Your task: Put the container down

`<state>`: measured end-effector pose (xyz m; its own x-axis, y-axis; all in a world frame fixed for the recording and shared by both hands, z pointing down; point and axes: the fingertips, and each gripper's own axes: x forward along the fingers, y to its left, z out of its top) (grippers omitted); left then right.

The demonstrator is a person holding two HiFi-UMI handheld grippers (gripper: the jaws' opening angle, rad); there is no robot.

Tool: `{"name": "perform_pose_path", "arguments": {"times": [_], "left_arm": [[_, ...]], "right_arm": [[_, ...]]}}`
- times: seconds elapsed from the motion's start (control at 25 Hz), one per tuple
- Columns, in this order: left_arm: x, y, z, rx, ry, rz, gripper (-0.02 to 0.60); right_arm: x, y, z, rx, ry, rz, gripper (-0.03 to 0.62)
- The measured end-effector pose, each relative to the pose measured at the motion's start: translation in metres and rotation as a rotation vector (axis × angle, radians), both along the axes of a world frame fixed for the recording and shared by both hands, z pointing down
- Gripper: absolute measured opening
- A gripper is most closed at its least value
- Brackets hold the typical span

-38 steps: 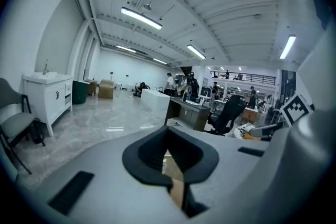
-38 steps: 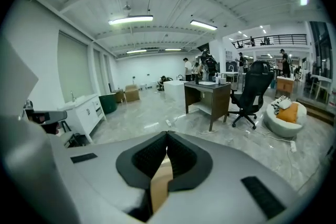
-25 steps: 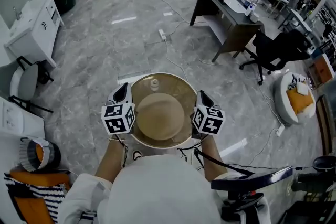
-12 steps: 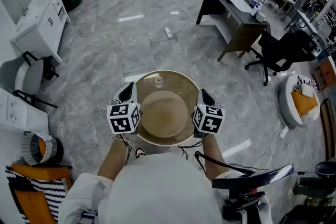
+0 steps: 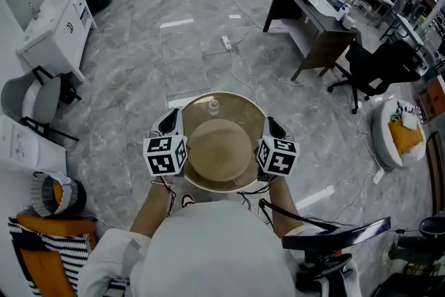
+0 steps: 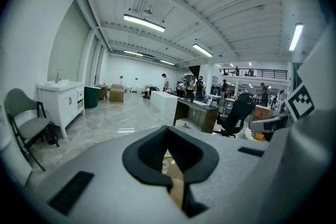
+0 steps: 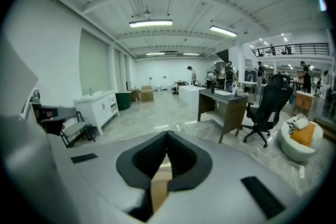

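- Between the left gripper [image 5: 169, 124] and the right gripper [image 5: 272, 128], one round tan container [image 5: 221, 149] hangs clear above the floor [image 5: 139, 73]. Its underside is hidden in the head view.
- Each gripper view shows only a thin tan sliver of its rim, pinched in jaws closed tight on it.
- Grey marbled flooring lies below, in an open hall with a dark desk [image 5: 309, 17], a black office chair [image 5: 375, 66] and a white cabinet [image 5: 52, 31].
- Count: two grippers, one container, one small knob [image 5: 214, 106] on top.
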<state>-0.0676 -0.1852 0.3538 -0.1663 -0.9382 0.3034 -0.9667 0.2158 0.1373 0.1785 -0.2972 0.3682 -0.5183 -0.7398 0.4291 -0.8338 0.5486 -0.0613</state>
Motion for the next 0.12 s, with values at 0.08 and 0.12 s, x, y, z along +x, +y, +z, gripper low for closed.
{"name": "perform_pose_path", "arguments": {"times": [0.08, 0.12], "left_arm": [[-0.0028, -0.0003, 0.0013, -0.001, 0.002, -0.002, 0.008], [-0.004, -0.0005, 0.002, -0.002, 0.003, -0.003, 0.008]], "right_arm": [[-0.0032, 0.0004, 0.0014, -0.001, 0.002, -0.002, 0.023], [-0.0046, 0.0005, 0.002, -0.002, 0.003, -0.003, 0.023]]}}
